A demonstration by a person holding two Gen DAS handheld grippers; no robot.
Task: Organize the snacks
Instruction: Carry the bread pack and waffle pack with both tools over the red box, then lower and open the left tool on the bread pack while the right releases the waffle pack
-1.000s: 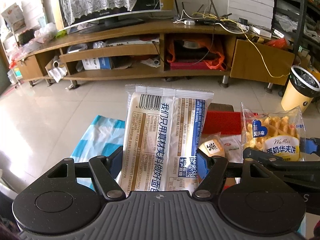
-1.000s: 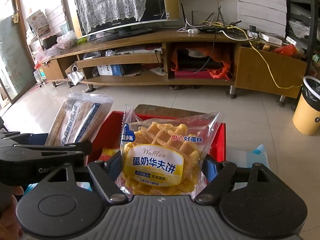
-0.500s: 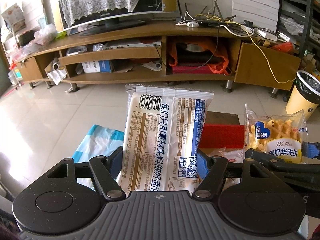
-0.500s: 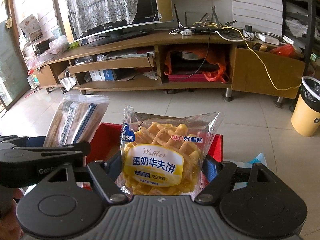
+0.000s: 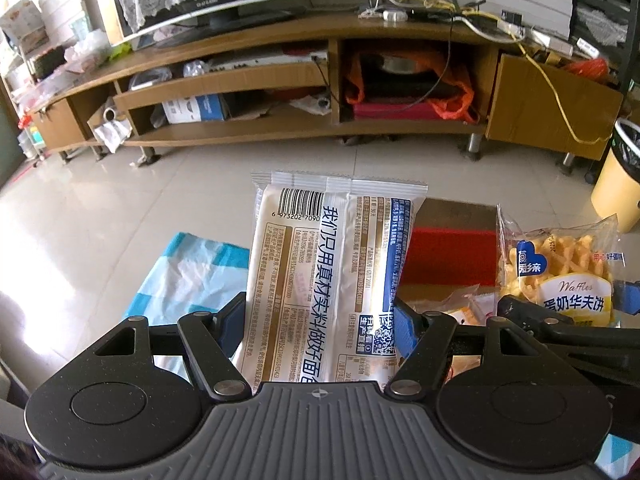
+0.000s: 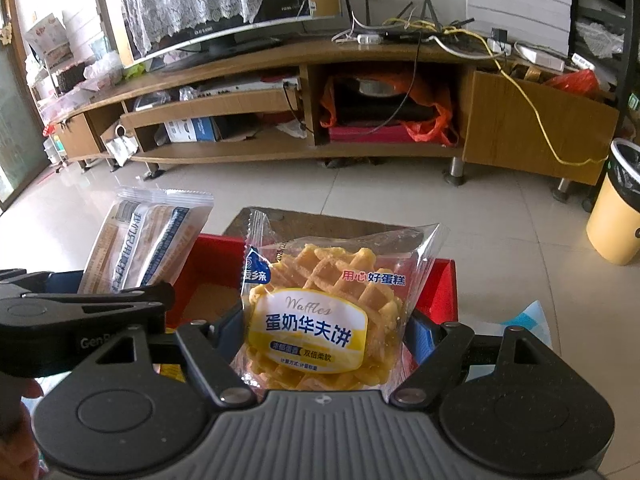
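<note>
My left gripper (image 5: pixel 320 320) is shut on a long white and blue bread packet (image 5: pixel 328 264), held upright with its barcode at the top. It also shows in the right wrist view (image 6: pixel 148 248). My right gripper (image 6: pixel 324 332) is shut on a clear waffle packet with a yellow label (image 6: pixel 320 312), also seen at the right of the left wrist view (image 5: pixel 560 276). Both packets hang above a red box (image 6: pixel 436 292) with a cardboard floor and a few small snacks (image 5: pixel 460 308) inside.
A blue and white plastic bag (image 5: pixel 192 272) lies left of the box. A long wooden TV stand (image 5: pixel 320 80) crosses the back of the tiled floor. A yellow bin (image 6: pixel 616 208) stands at the far right.
Both grippers have risen a little with their packets still held. The red box and the snacks in it sit lower and more hidden behind the packets.
</note>
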